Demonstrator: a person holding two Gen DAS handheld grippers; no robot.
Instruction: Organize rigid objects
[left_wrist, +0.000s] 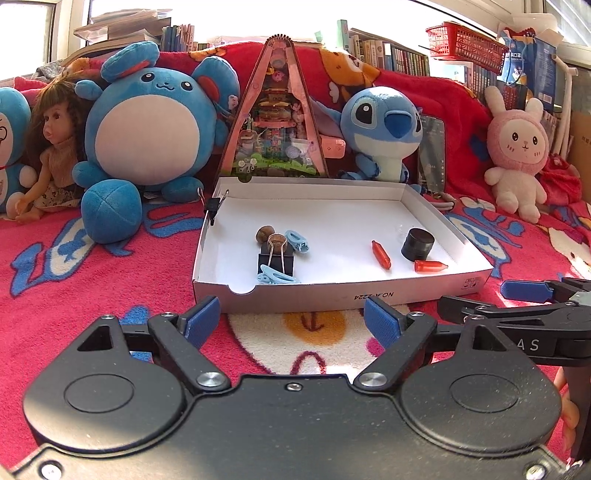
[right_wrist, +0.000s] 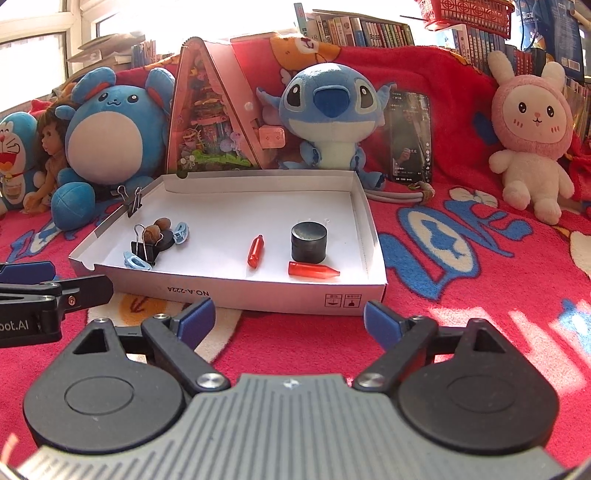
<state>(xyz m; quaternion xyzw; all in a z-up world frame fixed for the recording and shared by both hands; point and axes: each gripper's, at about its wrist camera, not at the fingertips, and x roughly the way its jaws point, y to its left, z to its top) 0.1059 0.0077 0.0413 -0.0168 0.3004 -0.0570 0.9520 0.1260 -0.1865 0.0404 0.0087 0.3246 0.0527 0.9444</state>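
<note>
Two orange-red bullet-shaped pieces lay in the white cardboard tray (left_wrist: 436, 218). The farther orange piece (left_wrist: 381, 254) had its long axis running front to back, slightly diagonal, with the tip toward the far wall. The nearer orange piece (left_wrist: 430, 266) lay crosswise along the front wall, tip pointing right. A black cylinder (left_wrist: 417, 244) stood upright between and behind them, close to the nearer one (whether they touched I could not tell).

The tray's left half held a cluster: a black binder clip (left_wrist: 276, 258) with wire handles up, two brown nut-like pieces (left_wrist: 270, 238), and two light-blue plastic clips (left_wrist: 277, 277), one at the front wall and one behind the binder clip. A second binder clip (left_wrist: 214, 206) was clamped on the tray's left rim. The tray sat on a red patterned blanket (left_wrist: 92, 295), plush toys lined up behind it.

The left gripper (left_wrist: 293, 319) was spread wide with nothing between its blue pads, just short of the tray's front wall. The right gripper (right_wrist: 290, 319) was likewise wide apart and empty, facing the tray's front-right section.

The right wrist view showed the phone (right_wrist: 409, 136) propped behind the tray with its screen lit, and the nearer piece's taper clearly; the left wrist view showed the phone only edge-on. Each view caught the other gripper at its edge, and only the left view showed fingers on the right gripper's handle.
</note>
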